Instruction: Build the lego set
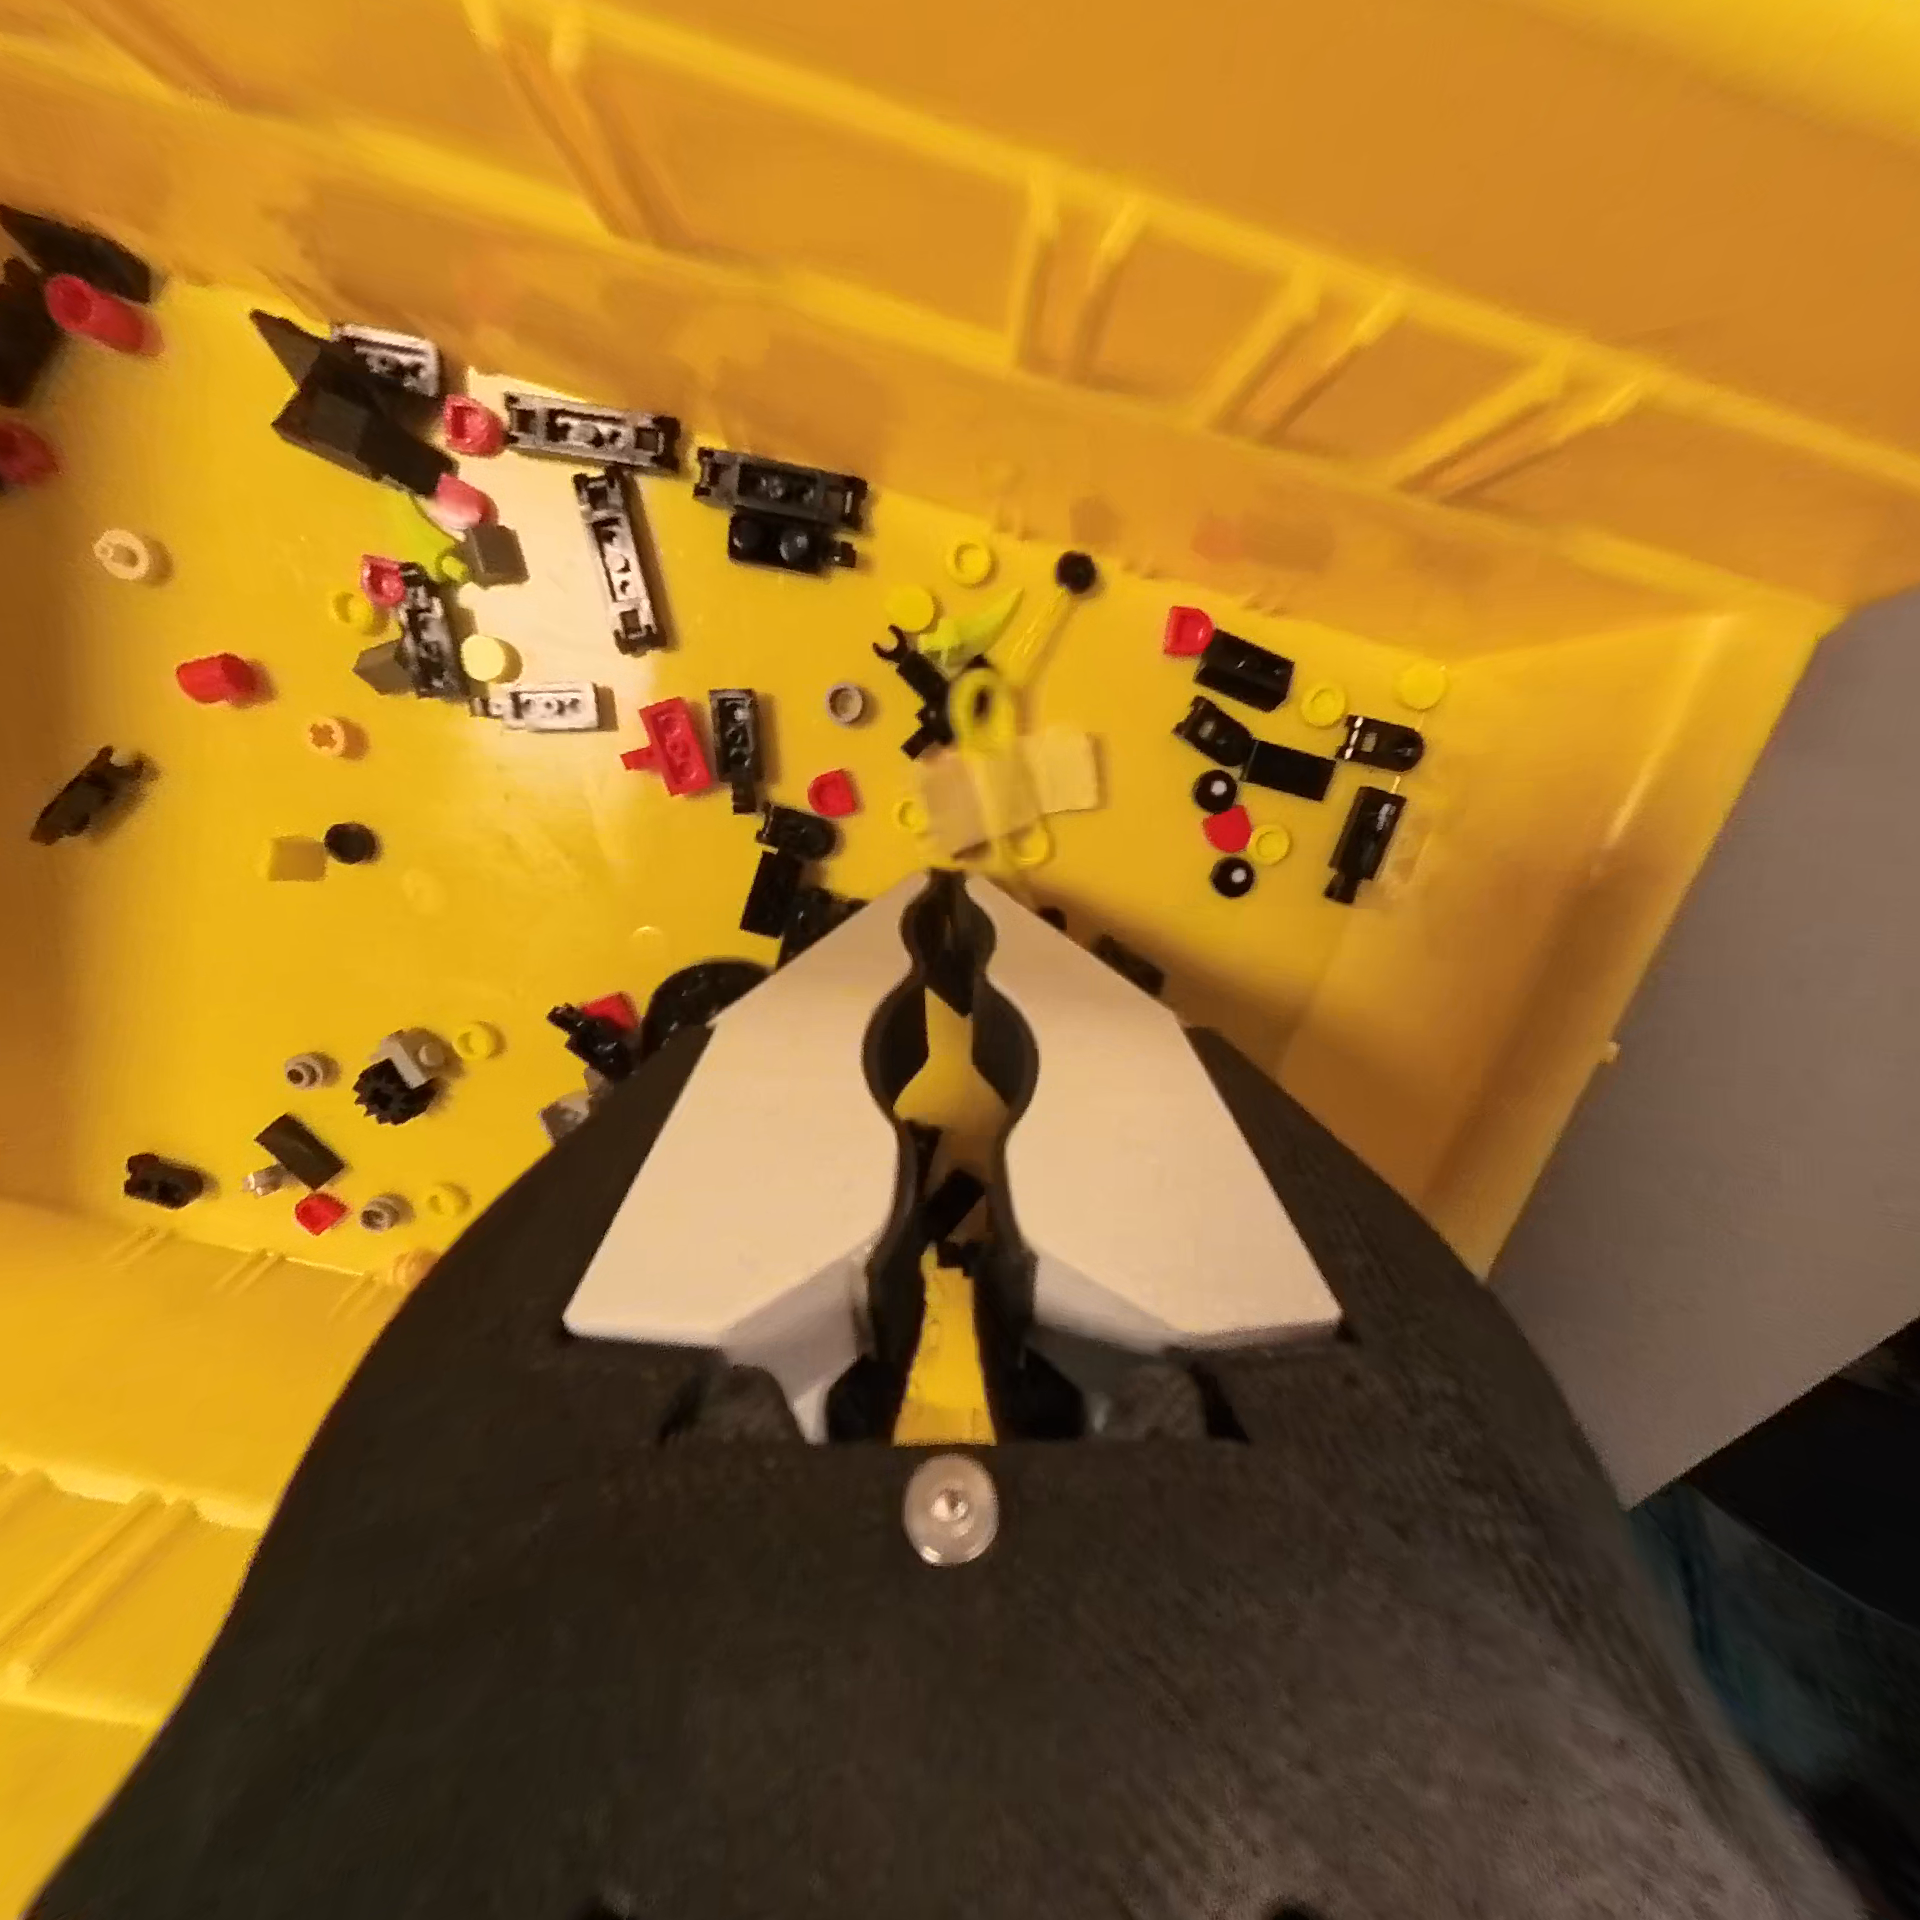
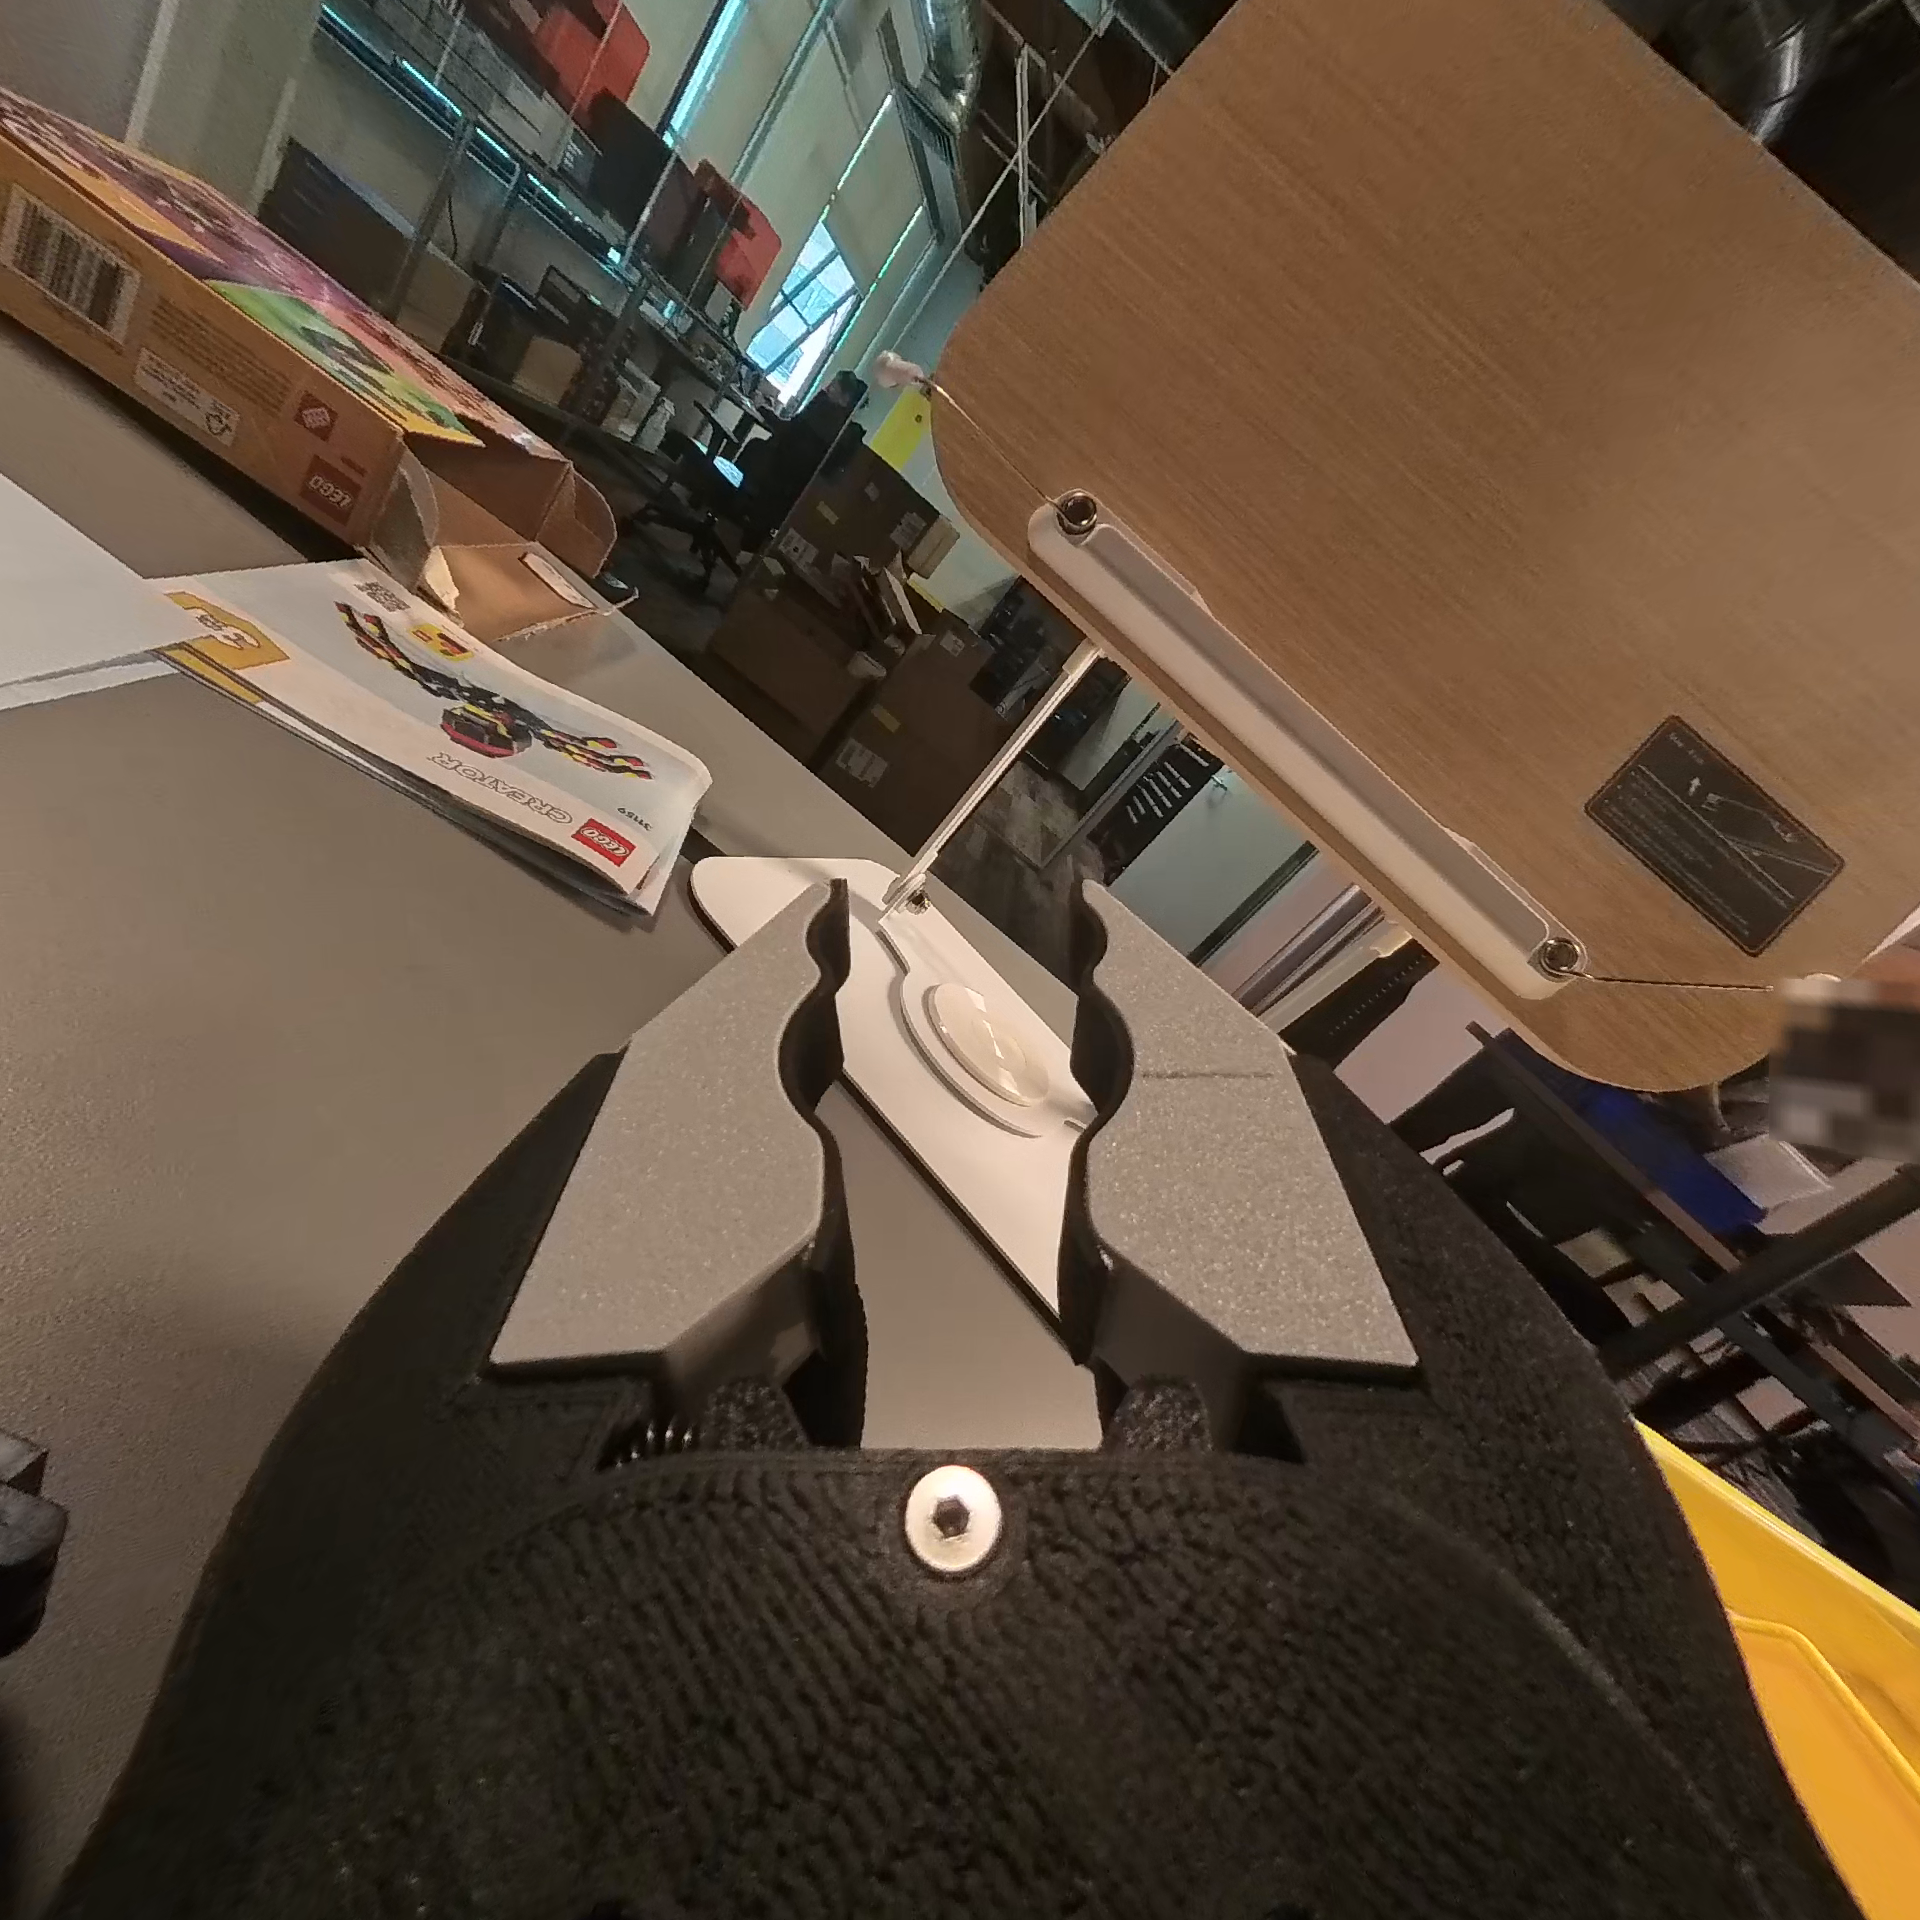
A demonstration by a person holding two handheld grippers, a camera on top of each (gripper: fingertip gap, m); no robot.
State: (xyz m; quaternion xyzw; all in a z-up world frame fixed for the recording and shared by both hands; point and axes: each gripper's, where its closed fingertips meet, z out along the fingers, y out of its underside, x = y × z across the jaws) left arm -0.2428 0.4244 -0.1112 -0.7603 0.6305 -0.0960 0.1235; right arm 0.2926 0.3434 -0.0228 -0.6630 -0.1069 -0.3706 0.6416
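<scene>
Piece (image 1: 954,961) lengthwise in left tongs (image 1: 948,883)

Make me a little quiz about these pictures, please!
1. True or false: the jaws of the right gripper stand open.
2. Where do the loose Lego pieces lie? A) in a yellow bin B) in a blue bag C) in a white bowl
3. Fill in the gap: the instruction booklet lies on the grey ___.

Key: 1 true; 2 A; 3 table.
</scene>
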